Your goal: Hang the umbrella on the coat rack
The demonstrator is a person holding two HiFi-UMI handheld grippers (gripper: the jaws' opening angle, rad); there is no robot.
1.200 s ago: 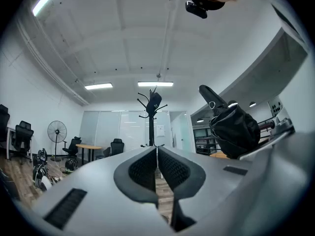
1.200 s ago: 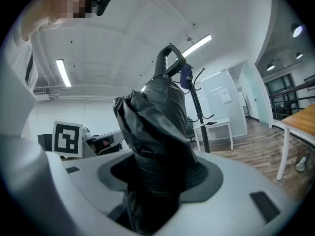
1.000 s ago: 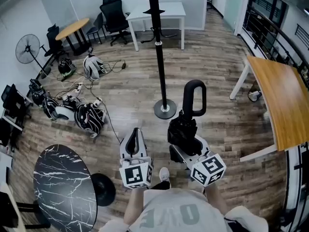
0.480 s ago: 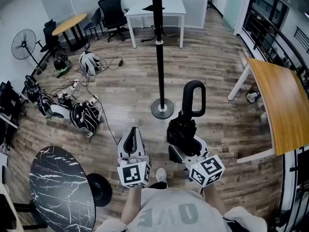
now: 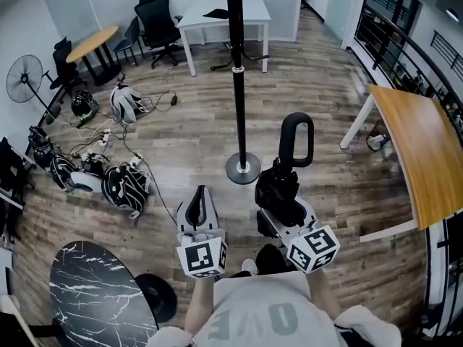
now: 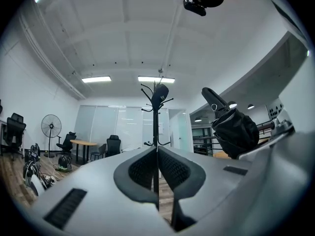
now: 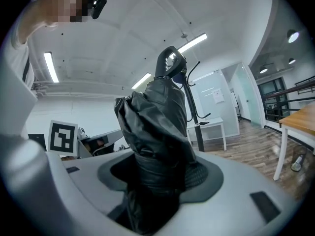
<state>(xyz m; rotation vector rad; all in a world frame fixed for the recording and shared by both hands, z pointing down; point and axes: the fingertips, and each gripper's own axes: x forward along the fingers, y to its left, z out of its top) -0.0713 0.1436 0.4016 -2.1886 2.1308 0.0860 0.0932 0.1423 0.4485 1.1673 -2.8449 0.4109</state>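
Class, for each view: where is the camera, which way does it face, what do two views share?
Head view: on the head, facing steeply down; left claw, right claw, shirt show.
Left gripper view: on left claw, facing coat rack; shut jaws show.
Right gripper view: on right claw, tilted upward; jaws grip umbrella.
Shared: both gripper views show coat rack.

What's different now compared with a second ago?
The person has stepped slightly closer to the coat rack; the floor things slid down the head view. Nothing was grabbed or released. The right gripper stays shut on the umbrella, handle up; the left gripper stays shut and empty.
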